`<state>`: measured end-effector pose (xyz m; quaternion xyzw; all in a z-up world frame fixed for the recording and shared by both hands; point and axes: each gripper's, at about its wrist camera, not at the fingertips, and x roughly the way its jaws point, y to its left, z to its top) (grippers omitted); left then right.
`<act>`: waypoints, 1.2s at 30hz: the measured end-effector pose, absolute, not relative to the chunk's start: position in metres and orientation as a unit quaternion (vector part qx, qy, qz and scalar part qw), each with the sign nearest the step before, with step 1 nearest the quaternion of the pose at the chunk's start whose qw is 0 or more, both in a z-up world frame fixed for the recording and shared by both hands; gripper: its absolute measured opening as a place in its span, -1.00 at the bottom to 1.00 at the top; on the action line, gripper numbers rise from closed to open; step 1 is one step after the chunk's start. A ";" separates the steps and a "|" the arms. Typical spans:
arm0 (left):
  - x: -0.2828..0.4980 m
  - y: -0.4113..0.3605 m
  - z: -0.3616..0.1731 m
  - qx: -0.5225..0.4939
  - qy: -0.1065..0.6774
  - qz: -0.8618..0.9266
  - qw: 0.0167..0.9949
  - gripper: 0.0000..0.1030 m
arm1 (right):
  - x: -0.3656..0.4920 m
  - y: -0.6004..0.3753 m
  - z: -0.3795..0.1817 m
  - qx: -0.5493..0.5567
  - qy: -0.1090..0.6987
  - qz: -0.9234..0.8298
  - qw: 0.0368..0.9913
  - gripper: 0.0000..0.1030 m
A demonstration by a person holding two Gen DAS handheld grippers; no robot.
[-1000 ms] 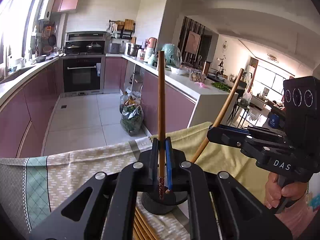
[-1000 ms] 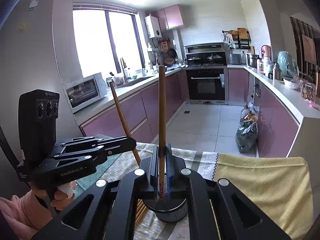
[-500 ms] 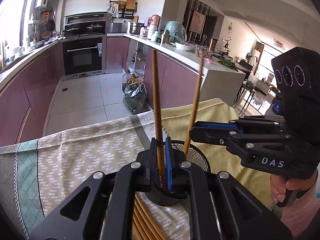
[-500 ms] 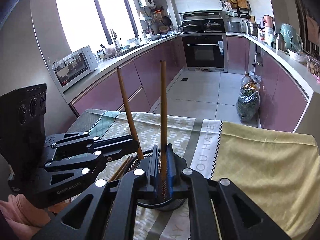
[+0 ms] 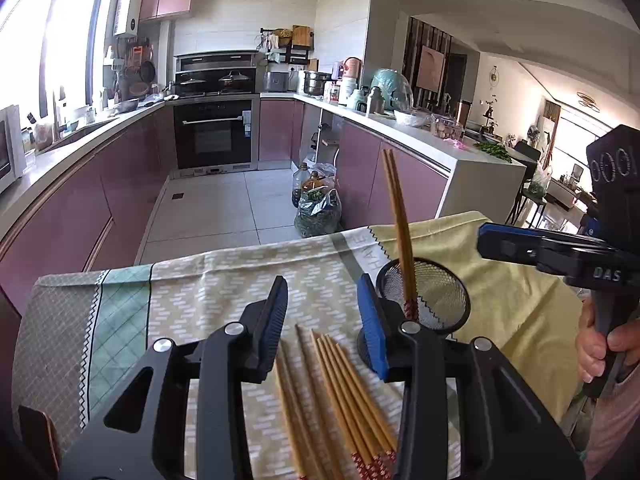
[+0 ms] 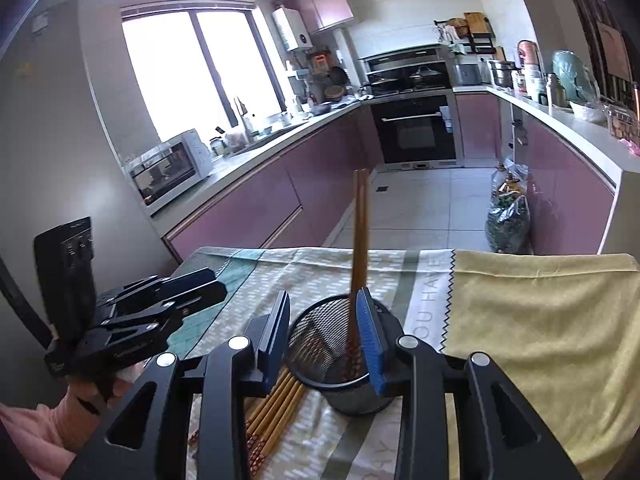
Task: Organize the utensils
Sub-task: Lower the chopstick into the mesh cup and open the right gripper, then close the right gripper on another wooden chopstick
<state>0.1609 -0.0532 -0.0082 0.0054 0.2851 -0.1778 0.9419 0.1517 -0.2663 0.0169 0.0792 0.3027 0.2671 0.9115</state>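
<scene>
**Insp. A:** Status on grippers? Both have just been opening, per the frames.

**Insp. B:** Confirmed. Left gripper (image 5: 324, 312): fingers apart, nothing between them, only the tablecloth (image 5: 224, 280) and loose chopsticks (image 5: 340, 392) showing through the gap. Right gripper (image 6: 326, 328): fingers also apart. The two standing chopsticks (image 6: 359, 240) sit just inside its blue right pad; can't tell if they touch it, but they aren't clamped.

**Insp. A:** Location of task items?

**Insp. B:** Two chopsticks stand in the black mesh holder (image 6: 320, 356), leaning on its wall, patterned ends down. Rest of the bundle lies flat on the cloth just beside the holder, on the side nearer the person.

**Insp. A:** Risks?

**Insp. B:** Three, in my judgement. 1) Right pad is v. close to the standing pair; pulling back off-line could drag them and tip them out. 2) Holder looks light and stands on loose cloth; a nudge from either gripper could topple it. 3) Loose sticks lie packed together; pinching one may catch its neighbour or roll the rest toward the table edge.

**Insp. A:** Hand pose?

**Insp. B:** Both grippers point fwd and downward over the table. Left sits low over the loose bundle, holder off to its right. Right is directly over the holder, straddling its rim. Person's hands grip each handle from below: left hand (image 6: 100, 392), right hand (image 5: 600, 352).
</scene>
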 end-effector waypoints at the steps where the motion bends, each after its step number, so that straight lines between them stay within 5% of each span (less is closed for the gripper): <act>1: 0.158 -0.047 -0.013 0.006 0.291 -0.175 0.940 -0.30 | 0.142 -0.262 0.015 0.072 0.299 0.277 0.910 -0.33; 16: 0.134 -0.019 -0.105 0.038 0.403 -0.154 0.901 -0.31 | 0.130 -0.203 -0.086 0.049 0.429 0.283 0.856 -0.32; 36: 0.129 -0.024 -0.122 0.042 0.425 -0.153 0.891 -0.36 | 0.125 -0.171 -0.104 0.009 0.445 0.241 0.862 -0.48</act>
